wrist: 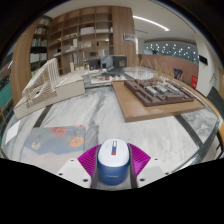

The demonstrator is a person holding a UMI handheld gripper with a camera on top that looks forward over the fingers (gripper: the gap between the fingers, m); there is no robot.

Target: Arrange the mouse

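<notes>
A blue and white computer mouse (110, 160) with a small red and blue mark on its top sits between my gripper's (110, 163) two fingers. Both magenta pads (88, 160) press on its sides, so the gripper is shut on the mouse. The mouse is held above a marbled white table (105, 108), near a light blue mouse mat (58, 141) with coloured patterns that lies just ahead and to the left of the fingers.
A white architectural model (45, 85) stands at the left of the table. A wooden board with a building model (155, 95) lies at the right. Wooden shelves (85, 35) line the back wall.
</notes>
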